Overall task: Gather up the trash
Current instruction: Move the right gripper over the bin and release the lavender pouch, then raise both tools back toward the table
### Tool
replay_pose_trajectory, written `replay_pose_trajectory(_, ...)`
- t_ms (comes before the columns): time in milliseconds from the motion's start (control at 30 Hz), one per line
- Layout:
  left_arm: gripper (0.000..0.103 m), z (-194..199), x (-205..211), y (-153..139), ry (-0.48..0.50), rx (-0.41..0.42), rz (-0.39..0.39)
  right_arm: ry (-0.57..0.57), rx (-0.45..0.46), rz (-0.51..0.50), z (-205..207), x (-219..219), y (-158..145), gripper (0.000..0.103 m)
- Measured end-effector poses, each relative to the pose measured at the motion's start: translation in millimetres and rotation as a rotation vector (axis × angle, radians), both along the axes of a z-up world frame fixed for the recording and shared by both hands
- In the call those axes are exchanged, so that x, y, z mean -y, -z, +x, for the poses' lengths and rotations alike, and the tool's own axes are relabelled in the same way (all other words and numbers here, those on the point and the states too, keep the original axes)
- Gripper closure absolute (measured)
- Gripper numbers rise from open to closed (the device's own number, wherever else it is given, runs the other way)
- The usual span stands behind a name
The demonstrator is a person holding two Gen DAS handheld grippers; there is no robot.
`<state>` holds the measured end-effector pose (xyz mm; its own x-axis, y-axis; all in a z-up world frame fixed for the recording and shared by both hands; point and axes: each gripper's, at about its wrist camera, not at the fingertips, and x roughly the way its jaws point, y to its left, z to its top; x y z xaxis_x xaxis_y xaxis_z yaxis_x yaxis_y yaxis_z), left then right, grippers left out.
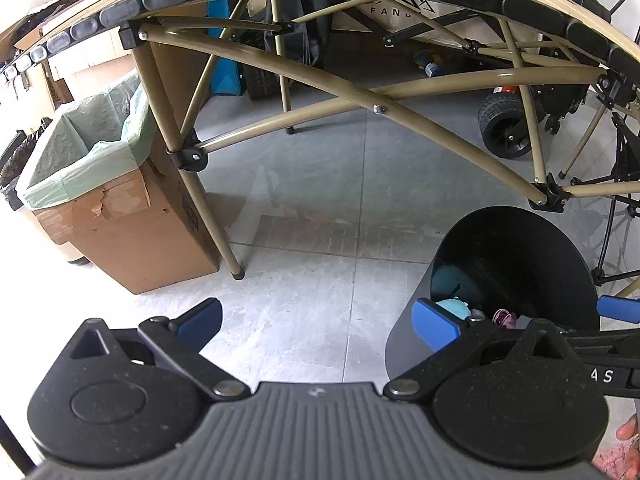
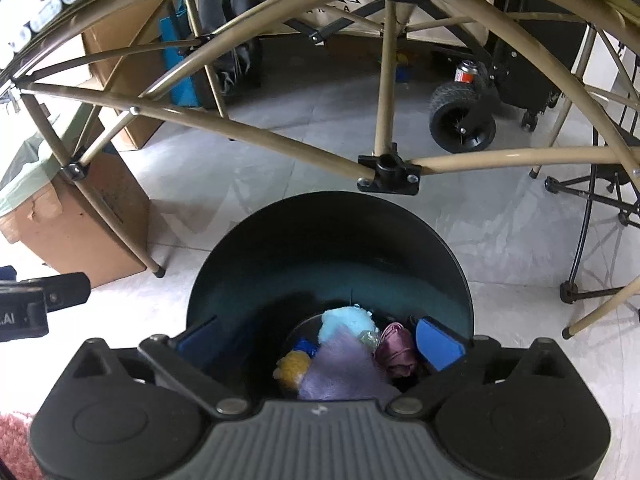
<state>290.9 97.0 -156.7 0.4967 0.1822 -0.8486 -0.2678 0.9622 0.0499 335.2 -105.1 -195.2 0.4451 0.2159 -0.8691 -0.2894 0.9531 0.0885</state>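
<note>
The right tool (image 2: pixel 320 338) hangs over the mouth of the round black plastic bin (image 2: pixel 332 240), its blue-padded fingers (image 2: pixel 438 344) spread wide with nothing pressed between them. Down in the bin lie the collected scraps: a flat lilac piece of soft fabric (image 2: pixel 344 372) nearest the camera, a fluffy pale blue ball (image 2: pixel 346 320) just behind it, a small fuzzy yellow ball (image 2: pixel 292 366) at its left edge, a crumpled mauve satin bundle (image 2: pixel 396 350) at its right, and a bit of something bright blue (image 2: pixel 306 346) peeking out between the yellow ball and the lilac fabric. In the left wrist view the left tool (image 1: pixel 320 316) is also spread wide and empty, held above the pale grey tiled floor (image 1: pixel 304 208) to the left of the bin, with its right finger overlapping the bin's rim. The bin stands on the floor just in front of the lower struts of a folding worktop with a tan metal frame (image 1: pixel 360 96). Further left, beside one worktop leg, sits a brown cardboard box lined with a pale green plastic bag (image 1: pixel 92 152). Beyond the frame, a black rubber-tyred wheel (image 2: pixel 462 124) of a cart rests on the floor, with a small red and white can (image 2: pixel 464 72) behind it. A patch of pink shaggy rug (image 2: pixel 16 440) shows at the lower left of the right wrist view.
</note>
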Motion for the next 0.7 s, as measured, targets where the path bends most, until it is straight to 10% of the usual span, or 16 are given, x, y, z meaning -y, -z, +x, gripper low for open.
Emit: replay_pose_trajectory(700, 0.000, -2, 3, -8, 0.012, 0.025, -0.006, 0.021, 0.020, 0.021, -3, 13, -15, 0.000)
